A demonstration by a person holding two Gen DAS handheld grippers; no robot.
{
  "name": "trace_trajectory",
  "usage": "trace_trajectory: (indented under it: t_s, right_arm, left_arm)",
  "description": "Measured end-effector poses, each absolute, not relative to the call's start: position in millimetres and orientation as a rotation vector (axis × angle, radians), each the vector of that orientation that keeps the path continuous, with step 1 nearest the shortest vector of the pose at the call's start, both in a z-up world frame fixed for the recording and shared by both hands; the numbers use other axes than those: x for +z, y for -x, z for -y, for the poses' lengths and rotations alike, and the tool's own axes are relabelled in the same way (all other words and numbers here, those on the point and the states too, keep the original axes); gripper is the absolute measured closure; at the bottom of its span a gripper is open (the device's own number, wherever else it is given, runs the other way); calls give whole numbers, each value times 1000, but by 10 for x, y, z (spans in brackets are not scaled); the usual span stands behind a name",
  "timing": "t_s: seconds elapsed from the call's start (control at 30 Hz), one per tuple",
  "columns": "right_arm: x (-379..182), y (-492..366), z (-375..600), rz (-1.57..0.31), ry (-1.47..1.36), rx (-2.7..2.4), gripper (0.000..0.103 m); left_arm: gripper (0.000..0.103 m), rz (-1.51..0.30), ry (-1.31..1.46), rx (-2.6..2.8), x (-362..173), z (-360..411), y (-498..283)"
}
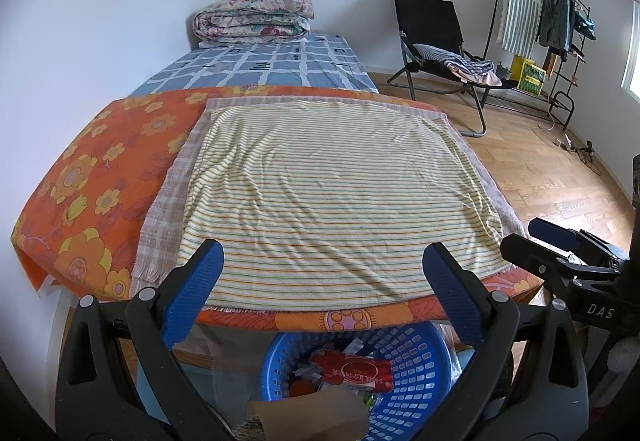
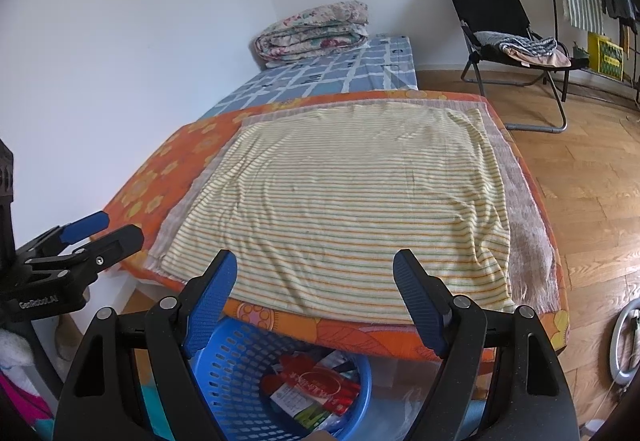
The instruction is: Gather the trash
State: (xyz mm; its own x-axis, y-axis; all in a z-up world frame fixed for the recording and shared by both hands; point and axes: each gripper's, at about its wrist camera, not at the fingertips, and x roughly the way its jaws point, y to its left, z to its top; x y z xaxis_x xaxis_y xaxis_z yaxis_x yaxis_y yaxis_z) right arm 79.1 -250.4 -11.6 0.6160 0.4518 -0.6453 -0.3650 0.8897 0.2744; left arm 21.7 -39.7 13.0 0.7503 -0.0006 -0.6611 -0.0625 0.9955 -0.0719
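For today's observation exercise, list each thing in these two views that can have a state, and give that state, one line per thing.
Left gripper: jaws open, holding nothing.
Right gripper: jaws open, holding nothing.
Blue basket: upright on the floor below the bed's edge, holding wrappers.
Red packet: lying on top inside the basket.
Striped towel: spread flat on the bed, lightly wrinkled.
Floral quilt: folded, at the bed's far end.
Black chair: unfolded, cloth on its seat.

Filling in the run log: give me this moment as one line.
left claw: open, empty | right claw: open, empty | blue perforated plastic basket: holds red wrapper | striped cloth: bare
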Motion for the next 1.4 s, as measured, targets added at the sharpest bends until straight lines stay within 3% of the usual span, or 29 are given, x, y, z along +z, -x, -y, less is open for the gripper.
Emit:
trace_trajectory:
  t_s: [1.4]
  right_arm:
    - [-179, -763, 2442, -801, -129, 463, 22]
  left_arm:
    - [1, -726, 85, 38, 104, 365, -201]
